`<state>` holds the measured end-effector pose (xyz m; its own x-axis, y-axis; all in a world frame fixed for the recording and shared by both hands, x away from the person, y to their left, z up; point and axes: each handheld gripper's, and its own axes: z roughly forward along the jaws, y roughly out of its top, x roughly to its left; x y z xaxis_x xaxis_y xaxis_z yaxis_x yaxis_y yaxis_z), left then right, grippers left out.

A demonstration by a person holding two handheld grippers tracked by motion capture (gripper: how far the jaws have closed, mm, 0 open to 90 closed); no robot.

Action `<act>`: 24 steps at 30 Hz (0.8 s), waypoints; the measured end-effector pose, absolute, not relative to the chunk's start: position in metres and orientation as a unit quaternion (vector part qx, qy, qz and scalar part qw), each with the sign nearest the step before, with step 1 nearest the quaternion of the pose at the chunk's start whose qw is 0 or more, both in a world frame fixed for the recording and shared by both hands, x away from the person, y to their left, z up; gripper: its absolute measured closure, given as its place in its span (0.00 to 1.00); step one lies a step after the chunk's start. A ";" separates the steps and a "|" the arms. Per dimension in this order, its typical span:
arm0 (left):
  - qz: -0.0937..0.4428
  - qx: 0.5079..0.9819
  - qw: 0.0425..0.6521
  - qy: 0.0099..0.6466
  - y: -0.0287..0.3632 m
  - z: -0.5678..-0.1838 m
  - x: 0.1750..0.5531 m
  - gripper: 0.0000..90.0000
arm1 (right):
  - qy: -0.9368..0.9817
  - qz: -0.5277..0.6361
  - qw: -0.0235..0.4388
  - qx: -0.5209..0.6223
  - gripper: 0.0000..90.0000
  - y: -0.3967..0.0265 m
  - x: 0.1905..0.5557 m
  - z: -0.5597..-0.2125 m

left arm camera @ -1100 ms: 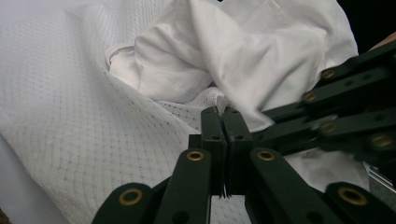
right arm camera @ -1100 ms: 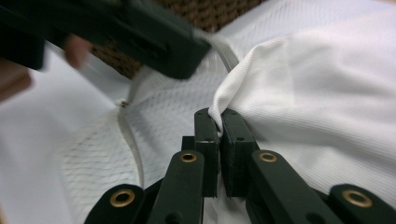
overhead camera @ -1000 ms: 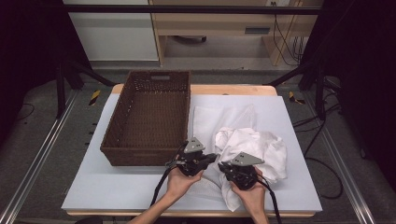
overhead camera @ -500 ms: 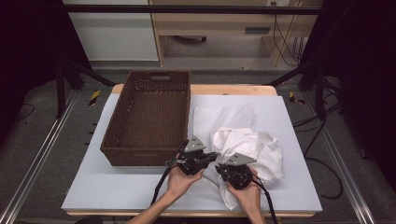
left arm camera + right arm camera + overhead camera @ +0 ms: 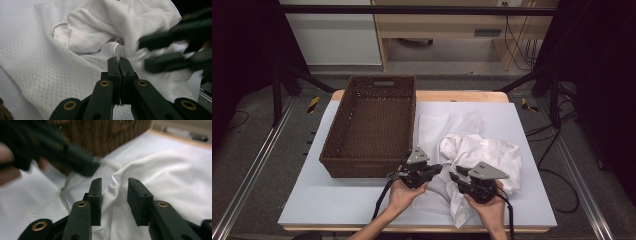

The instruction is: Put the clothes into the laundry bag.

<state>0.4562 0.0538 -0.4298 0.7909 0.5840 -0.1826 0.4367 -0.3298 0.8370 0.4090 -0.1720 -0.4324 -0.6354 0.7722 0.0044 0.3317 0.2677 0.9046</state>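
A wicker basket (image 5: pixel 372 127) is seen bare inside on the counter (image 5: pixel 312 200), with the white garment (image 5: pixel 492 155) heaped just beside it. A mesh fabric edge (image 5: pixel 117 51) is pinched by the closed left claw (image 5: pixel 119 60). The right claw (image 5: pixel 113 195) has just been opening, its jaws parted above the garment, nothing gripped.

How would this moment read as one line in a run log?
left gripper: shut on mesh bag | right gripper: jaws just opening, over white garment | basket: empty

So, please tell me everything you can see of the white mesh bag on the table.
The white mesh bag looks like thin netted fabric with a fine grid pattern. It lies flat and partly crumpled on the table, right of the wicker basket. A white garment lies bunched on it. The left gripper is shut on a raised edge of the bag, near its opening.
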 end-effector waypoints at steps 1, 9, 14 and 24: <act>0.075 0.813 0.485 0.313 0.054 -0.430 0.456 0.99 | 0.756 0.489 0.237 0.365 0.68 -0.179 0.406 -0.425; 0.075 0.815 0.483 0.313 0.052 -0.431 0.455 0.99 | 0.739 0.457 0.267 0.417 0.44 -0.220 0.406 -0.424; 0.075 0.815 0.482 0.314 0.053 -0.431 0.455 0.99 | 0.734 0.479 0.270 0.399 0.44 -0.223 0.395 -0.408; 0.077 0.815 0.481 0.312 0.053 -0.431 0.454 0.99 | 0.800 0.427 0.190 0.376 0.47 -0.198 0.387 -0.445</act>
<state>0.4539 0.0526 -0.4310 0.7931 0.5834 -0.1749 0.4350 -0.3417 0.8331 0.3870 -0.1983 -0.4453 -0.6450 0.7640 0.0177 0.4395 0.3519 0.8265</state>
